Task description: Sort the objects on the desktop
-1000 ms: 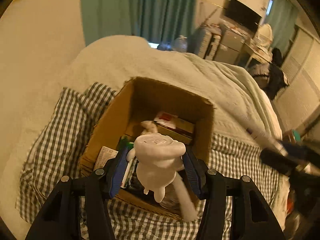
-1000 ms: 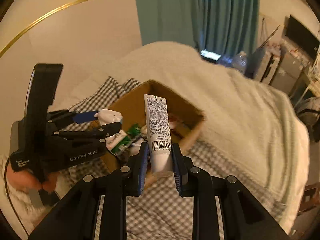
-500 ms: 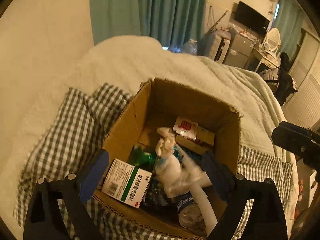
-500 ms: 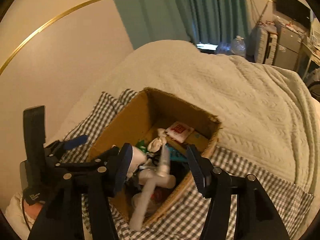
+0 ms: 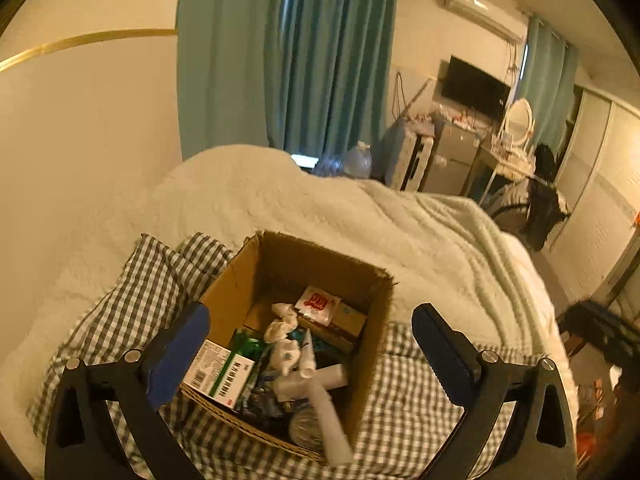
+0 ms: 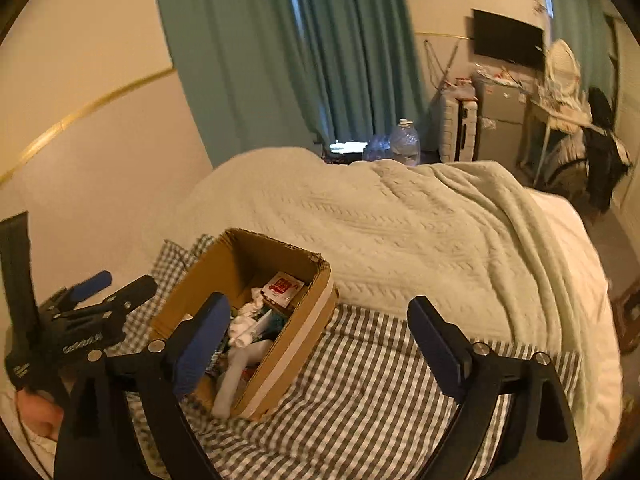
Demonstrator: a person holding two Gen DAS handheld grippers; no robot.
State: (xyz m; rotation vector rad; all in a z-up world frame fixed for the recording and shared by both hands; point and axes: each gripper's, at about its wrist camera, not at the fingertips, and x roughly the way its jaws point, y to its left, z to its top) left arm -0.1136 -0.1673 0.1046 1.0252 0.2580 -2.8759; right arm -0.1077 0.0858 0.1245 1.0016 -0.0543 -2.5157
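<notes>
Left wrist view: we see the left tool (image 5: pixel 310 336) spread wide, empty, above the cardboard box (image 5: pixel 236 292) on the bed. Right tool (image 6: pixel 320 332) likewise. The white tube (image 5: pixel 328 420) inside is light, soft; grip mid-body.
</notes>
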